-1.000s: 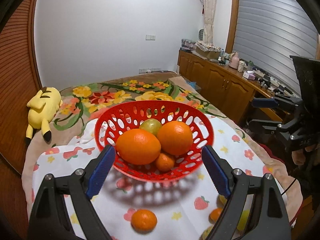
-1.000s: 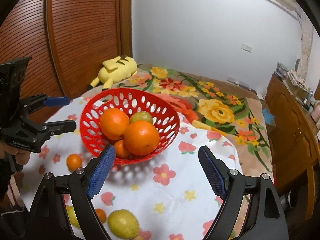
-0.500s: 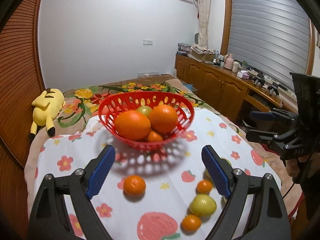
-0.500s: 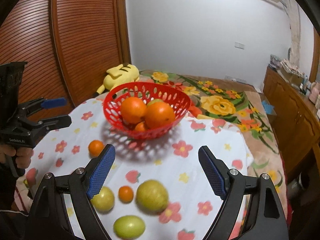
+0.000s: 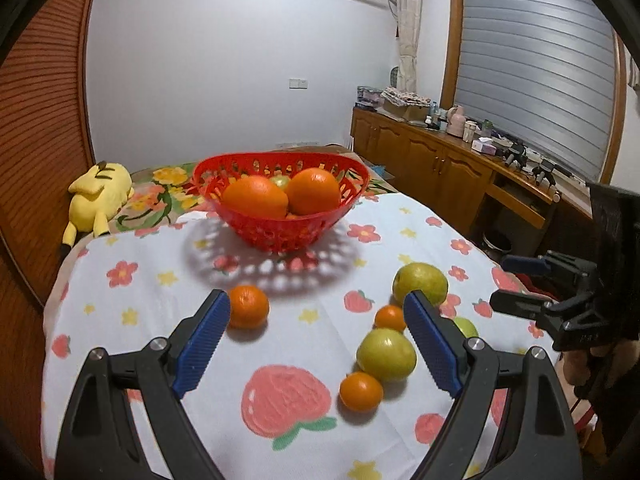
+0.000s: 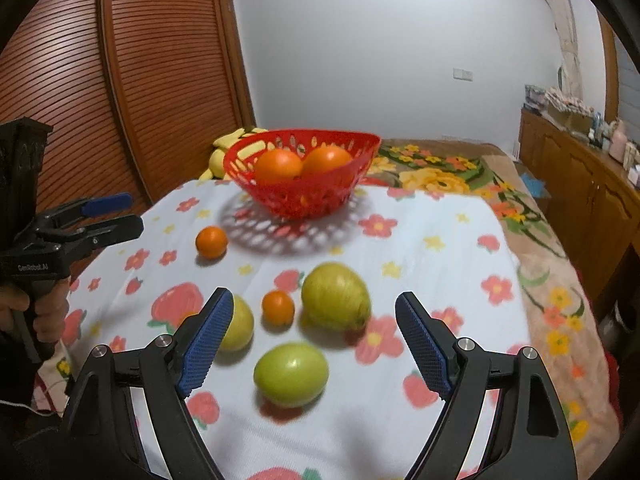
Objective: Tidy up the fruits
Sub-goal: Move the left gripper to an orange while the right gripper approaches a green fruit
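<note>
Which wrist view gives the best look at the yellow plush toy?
The left wrist view: the yellow plush toy lies in full sight left of the red basket. In the right wrist view the basket hides most of it.

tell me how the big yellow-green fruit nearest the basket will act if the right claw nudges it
The big yellow-green fruit looks rounded, so it would probably roll across the soft tablecloth. Its smooth-looking skin may slip between pads. It likely weighs more than the small orange beside it.

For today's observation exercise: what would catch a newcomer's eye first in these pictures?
The red basket at the far end of the flowered tablecloth, with two big oranges showing above its rim. Nearer, loose green fruits and small oranges lie on the cloth before both open grippers.
</note>
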Available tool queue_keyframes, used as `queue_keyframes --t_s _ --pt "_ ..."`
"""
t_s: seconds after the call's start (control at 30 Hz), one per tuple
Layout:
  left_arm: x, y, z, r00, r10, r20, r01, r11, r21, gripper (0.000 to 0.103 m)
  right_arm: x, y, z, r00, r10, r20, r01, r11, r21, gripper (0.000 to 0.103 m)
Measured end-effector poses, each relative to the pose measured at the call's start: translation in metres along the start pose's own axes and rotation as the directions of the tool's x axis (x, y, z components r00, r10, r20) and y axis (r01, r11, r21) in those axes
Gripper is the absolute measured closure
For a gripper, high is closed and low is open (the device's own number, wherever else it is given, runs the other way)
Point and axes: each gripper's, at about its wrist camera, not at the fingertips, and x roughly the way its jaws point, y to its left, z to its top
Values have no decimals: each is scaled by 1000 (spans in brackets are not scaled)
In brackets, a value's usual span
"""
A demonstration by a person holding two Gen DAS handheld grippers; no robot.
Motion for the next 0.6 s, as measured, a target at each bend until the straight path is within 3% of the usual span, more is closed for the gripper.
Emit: queue_keyframes --t_s 0.27,0.6 --pt "6 -7 -32 1000 -11 12 11 1000 11 14 22 5 -31 999 27 -45 -26 999 21 19" --pt "24 -9 -48 998 -11 -59 12 1000 12 14 37 4 -49 997 15 -79 -13 999 32 19"
